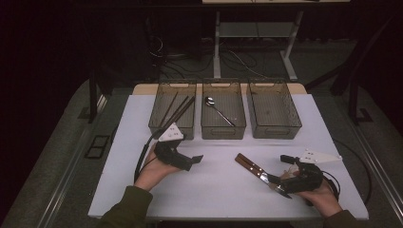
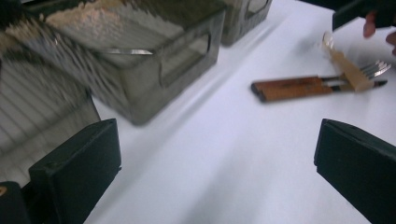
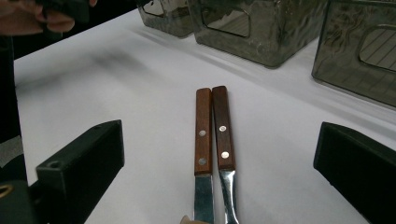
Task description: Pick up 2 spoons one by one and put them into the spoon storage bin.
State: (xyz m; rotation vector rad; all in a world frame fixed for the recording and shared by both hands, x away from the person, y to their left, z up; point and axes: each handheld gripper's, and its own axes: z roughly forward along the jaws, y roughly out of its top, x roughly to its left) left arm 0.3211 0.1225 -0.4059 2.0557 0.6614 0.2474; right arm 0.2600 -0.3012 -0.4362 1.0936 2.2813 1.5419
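White table (image 1: 214, 185) in a dark room, three smoky bins (image 1: 223, 110) along the far edge, cables on the floor (image 1: 247, 61) behind. Left gripper (image 1: 192, 160) jaws spread, nothing between; right gripper (image 1: 280, 173) jaws also wide, straddling two wood-handled utensils (image 1: 254, 168).

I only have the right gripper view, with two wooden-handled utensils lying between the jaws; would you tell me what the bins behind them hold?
Observer: In the high view, the left bin holds dark chopsticks.
Operator: Thank you. And the middle one?
Observer: The middle bin holds a single spoon.
Operator: What kind of utensils are the two in front of me?
Observer: The left gripper view shows tines at the far end, so one is a fork; the other's tip is too blurred to tell.
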